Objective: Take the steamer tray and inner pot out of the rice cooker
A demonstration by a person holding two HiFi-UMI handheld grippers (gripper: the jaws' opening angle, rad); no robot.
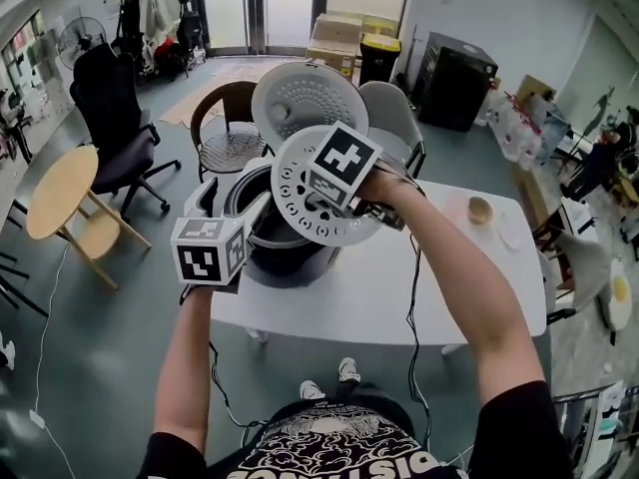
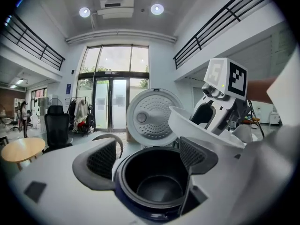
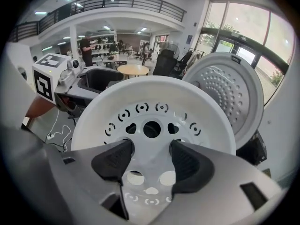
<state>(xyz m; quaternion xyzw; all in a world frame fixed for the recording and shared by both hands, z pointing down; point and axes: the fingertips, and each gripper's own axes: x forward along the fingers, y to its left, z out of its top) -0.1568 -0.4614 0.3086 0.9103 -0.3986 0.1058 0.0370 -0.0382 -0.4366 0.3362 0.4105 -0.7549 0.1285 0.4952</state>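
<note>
Gripping pads of the right gripper (image 3: 151, 157) are closing on the middle of the steamer tray (image 3: 152, 118), one pad on each side of the centre of its perforated floor, so the jaws are clamped on the tray. From the head view the white tray is hanging tilted in the air, its holed face turned toward the camera. It is above the open mouth of the rice cooker (image 1: 285, 262) and apart from it.

Below the tray, the dark inner pot (image 2: 154, 182) is sitting inside the cooker, its round rim showing all the way around. The left gripper (image 2: 147, 156) is pointing at that rim from the cooker's left side. Its jaws are standing wide apart and gripping nothing, with the pot showing in the gap beyond the pads. Whether the pads are touching the cooker's body cannot be told.

Behind the pot, the cooker's lid (image 1: 310, 98) is standing open and upright, its dimpled inner plate facing the person.

The cooker is resting at the left end of the white table (image 1: 399, 297), close to the left edge. Near the far right corner a small bowl (image 1: 480, 210) is sitting beside a pale disc (image 1: 511, 236), both well apart from the cooker.

Beyond the far edge, a wicker chair (image 1: 230, 133) and a grey chair (image 1: 394, 118) are standing side by side. Farther left on the floor are a black office chair (image 1: 110, 118) and a round wooden table (image 1: 60, 193).
</note>
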